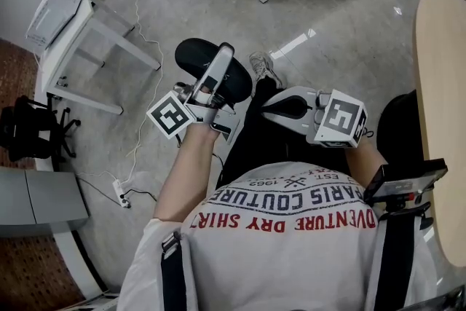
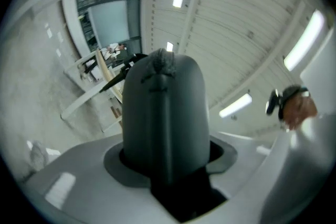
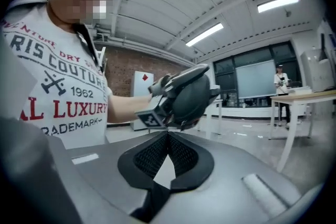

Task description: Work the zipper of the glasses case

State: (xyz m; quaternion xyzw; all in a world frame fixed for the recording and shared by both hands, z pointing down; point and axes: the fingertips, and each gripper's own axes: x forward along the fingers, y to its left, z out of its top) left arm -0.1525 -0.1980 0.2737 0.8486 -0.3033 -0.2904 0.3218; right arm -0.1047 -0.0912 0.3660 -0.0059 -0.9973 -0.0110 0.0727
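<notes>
The left hand-held gripper (image 1: 216, 78) is clamped on the black glasses case (image 1: 194, 58), holding it up in the air in front of the person, above the floor (image 1: 342, 4). The right hand-held gripper (image 3: 167, 135) has its jaws pressed together with nothing between them. It sits near the case but apart from it. The case's seam looks closed, so the zipper work seems not yet begun. The zipper pull has yet to be pinched and drawn along.

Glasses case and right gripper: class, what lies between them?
Nothing; the stretch is bare. The right gripper view shows the shut right gripper pointing at the glasses case with only air between.
</notes>
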